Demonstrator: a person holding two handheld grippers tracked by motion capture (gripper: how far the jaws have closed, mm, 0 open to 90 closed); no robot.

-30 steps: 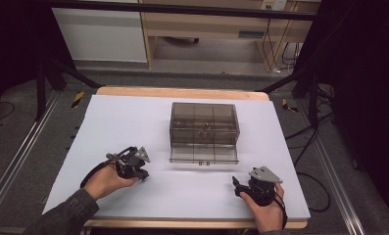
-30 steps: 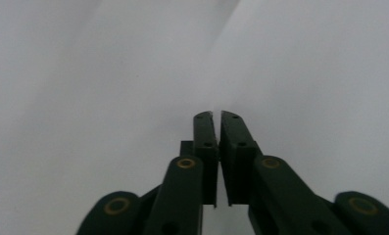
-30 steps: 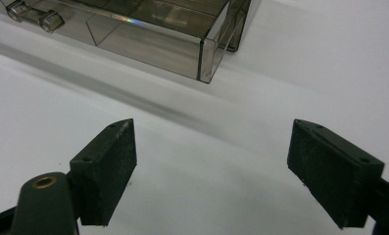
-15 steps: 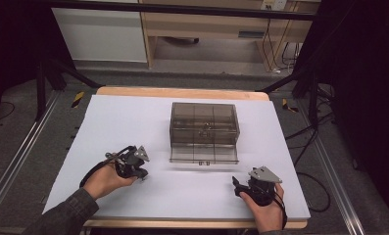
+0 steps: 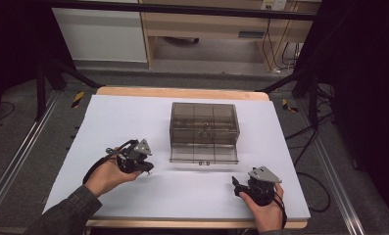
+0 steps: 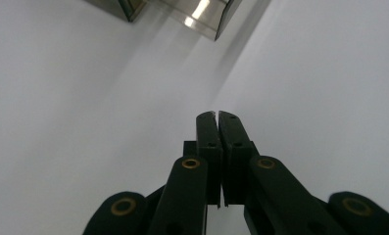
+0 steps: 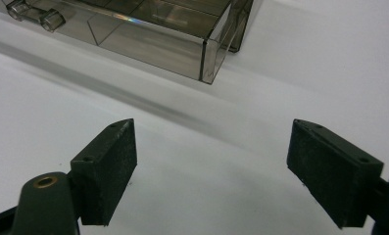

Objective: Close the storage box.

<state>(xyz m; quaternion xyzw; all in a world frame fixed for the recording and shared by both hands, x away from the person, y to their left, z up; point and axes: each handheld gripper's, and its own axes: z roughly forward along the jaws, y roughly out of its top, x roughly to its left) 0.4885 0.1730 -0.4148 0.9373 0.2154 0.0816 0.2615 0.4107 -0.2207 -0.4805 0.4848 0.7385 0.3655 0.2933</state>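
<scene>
Smoky plastic box (image 5: pixel 204 129), left claw (image 6: pixel 217 116) closed, right claw (image 7: pixel 209 161) spread

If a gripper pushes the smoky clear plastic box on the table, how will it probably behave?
The plastic box looks rigid and thin-walled, so probably light; its flat base on the smooth white table suggests it would slide, not tip. The drawer at its base sits pulled out, so a push there may just close it.

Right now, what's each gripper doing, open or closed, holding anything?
Left gripper: closed, holding nothing.
Right gripper: open, empty, facing the smoked clear plastic box.
</scene>
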